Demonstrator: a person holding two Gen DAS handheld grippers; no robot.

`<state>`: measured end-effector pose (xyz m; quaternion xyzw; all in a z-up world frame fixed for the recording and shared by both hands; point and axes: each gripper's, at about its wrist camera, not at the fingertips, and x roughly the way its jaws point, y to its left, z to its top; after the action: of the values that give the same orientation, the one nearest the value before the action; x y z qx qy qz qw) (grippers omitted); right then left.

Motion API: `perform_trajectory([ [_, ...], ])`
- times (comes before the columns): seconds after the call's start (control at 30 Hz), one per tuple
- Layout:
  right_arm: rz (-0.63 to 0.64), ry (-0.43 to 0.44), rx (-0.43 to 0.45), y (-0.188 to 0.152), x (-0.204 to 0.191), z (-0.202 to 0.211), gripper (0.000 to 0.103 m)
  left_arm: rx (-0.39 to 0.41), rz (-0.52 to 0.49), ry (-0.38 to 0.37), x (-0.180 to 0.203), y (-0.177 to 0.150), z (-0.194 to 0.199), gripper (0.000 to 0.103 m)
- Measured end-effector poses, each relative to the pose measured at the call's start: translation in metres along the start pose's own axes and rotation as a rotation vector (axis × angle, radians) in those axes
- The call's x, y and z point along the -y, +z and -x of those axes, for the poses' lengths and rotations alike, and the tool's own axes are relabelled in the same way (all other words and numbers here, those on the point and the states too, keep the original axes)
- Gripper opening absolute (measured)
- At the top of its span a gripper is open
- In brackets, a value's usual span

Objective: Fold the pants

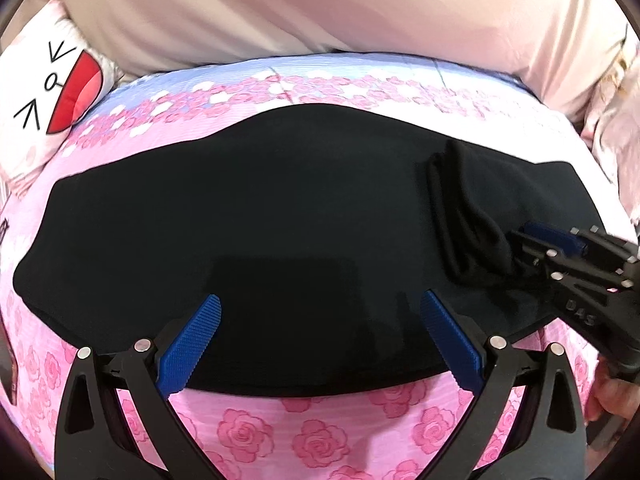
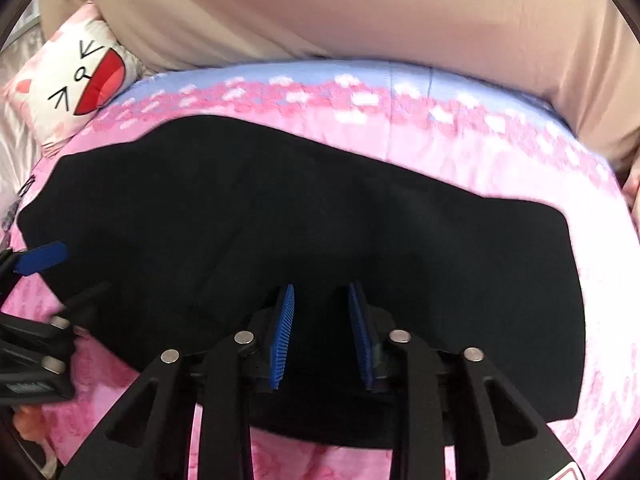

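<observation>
Left hand-held gripper: blue pads spread wide, hovering over the near edge of the black pants, nothing between them. Right hand-held gripper: pads narrowed to a small gap with dark cloth between them; in the left wrist view it comes in from the right with a bunched fold of the pants at its tips, so it looks clamped on the fabric. Pants lie spread flat lengthwise across the bed on a pink rose-print bedspread with a blue band along the far side. Cartoon-face pillow far left, beige sheet behind.
</observation>
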<state>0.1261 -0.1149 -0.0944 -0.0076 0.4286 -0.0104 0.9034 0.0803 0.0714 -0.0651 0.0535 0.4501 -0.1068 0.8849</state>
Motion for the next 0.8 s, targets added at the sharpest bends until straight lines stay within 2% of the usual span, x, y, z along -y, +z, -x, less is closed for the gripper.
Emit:
perform_trajectory([
  [0.03,-0.016,0.018,0.022,0.005,0.002,0.004,0.029,-0.006,-0.009,0.011,0.003,0.000,-0.001,0.098],
  [0.13,-0.021,-0.053,0.056,0.029,0.008,-0.005,0.029,-0.011,-0.011,0.020,0.005,0.000,-0.002,0.098],
  [0.2,-0.070,-0.048,0.036,0.035,0.020,-0.019,0.029,-0.016,-0.011,0.027,0.006,0.000,-0.003,0.098],
  [0.27,-0.107,0.003,-0.012,0.035,0.019,-0.042,0.033,-0.018,-0.013,0.036,0.007,-0.001,-0.002,0.098],
  [0.3,-0.088,-0.013,-0.004,0.032,0.011,-0.046,0.033,-0.017,-0.018,0.043,0.007,-0.002,-0.002,0.098],
  [0.33,-0.033,-0.071,0.025,0.031,-0.005,-0.046,0.033,-0.018,-0.022,0.050,0.007,-0.002,-0.002,0.098],
  [0.4,0.048,-0.114,0.036,0.027,-0.021,-0.042,0.028,-0.019,-0.029,0.062,0.007,-0.003,-0.003,0.098],
  [0.43,0.073,-0.109,0.029,0.028,-0.024,-0.041,0.019,-0.023,-0.030,0.067,0.007,-0.003,-0.005,0.098],
  [0.47,0.075,-0.089,0.024,0.030,-0.023,-0.037,0.018,-0.027,-0.029,0.069,0.006,-0.003,-0.006,0.098],
  [0.53,-0.002,0.008,0.046,0.031,-0.008,-0.022,0.018,-0.038,-0.020,0.074,0.003,-0.003,-0.007,0.098],
  [0.57,-0.065,0.066,0.071,0.032,0.006,-0.011,0.027,-0.035,-0.014,0.075,0.000,-0.004,-0.006,0.098],
  [0.6,-0.093,0.073,0.088,0.032,0.014,-0.004,0.033,-0.032,-0.011,0.079,-0.002,-0.004,-0.005,0.098],
  [0.63,-0.117,0.034,0.126,0.028,0.029,0.012,0.044,-0.027,-0.005,0.087,-0.007,-0.005,-0.003,0.098],
  [0.73,-0.150,-0.085,0.172,0.012,0.072,0.048,0.049,-0.021,0.032,0.102,-0.023,-0.006,0.001,0.098],
  [0.8,-0.218,-0.172,0.177,-0.007,0.112,0.073,0.061,-0.019,0.058,0.105,-0.033,-0.008,0.002,0.098],
])
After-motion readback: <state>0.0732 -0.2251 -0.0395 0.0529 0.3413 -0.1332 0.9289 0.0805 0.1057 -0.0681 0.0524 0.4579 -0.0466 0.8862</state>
